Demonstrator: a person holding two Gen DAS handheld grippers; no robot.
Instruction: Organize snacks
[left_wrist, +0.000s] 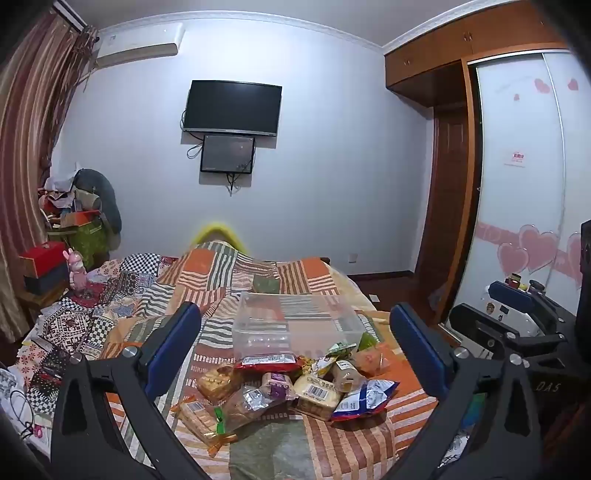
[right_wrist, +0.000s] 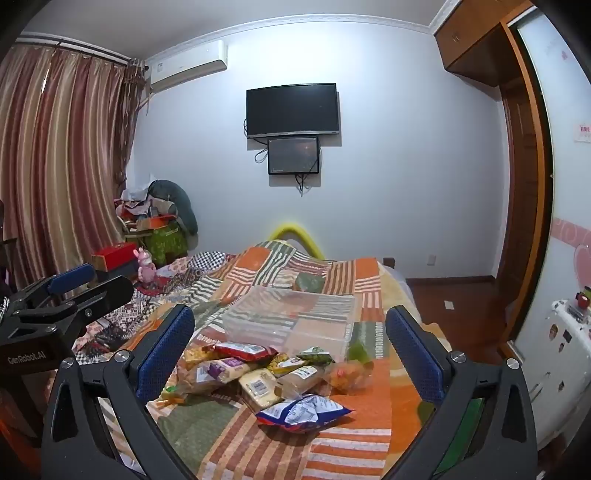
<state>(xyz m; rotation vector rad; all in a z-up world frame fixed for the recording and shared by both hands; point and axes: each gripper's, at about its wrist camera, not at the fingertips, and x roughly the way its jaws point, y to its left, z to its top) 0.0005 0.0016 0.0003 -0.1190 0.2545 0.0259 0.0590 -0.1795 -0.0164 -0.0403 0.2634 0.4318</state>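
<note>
A heap of wrapped snacks (left_wrist: 291, 387) (right_wrist: 258, 376) lies on the patchwork bedspread, among them a red packet (left_wrist: 267, 362) (right_wrist: 243, 350), a blue and white bag (left_wrist: 364, 400) (right_wrist: 301, 410) and a yellow pack (left_wrist: 317, 393) (right_wrist: 258, 387). Behind the heap stands a clear plastic bin (left_wrist: 295, 325) (right_wrist: 291, 321) with nothing inside. My left gripper (left_wrist: 295, 332) hangs open above the near side of the heap, nothing between its blue pads. My right gripper (right_wrist: 291, 332) is likewise open over the snacks. Each gripper shows at the edge of the other's view.
The bedspread (left_wrist: 229, 280) (right_wrist: 332, 280) covers the whole bed. Boxes and a pink toy (left_wrist: 75, 273) crowd the far left beside striped curtains (right_wrist: 55, 147). A wardrobe with heart stickers (left_wrist: 524, 221) lines the right. A television (left_wrist: 232, 107) hangs on the far wall.
</note>
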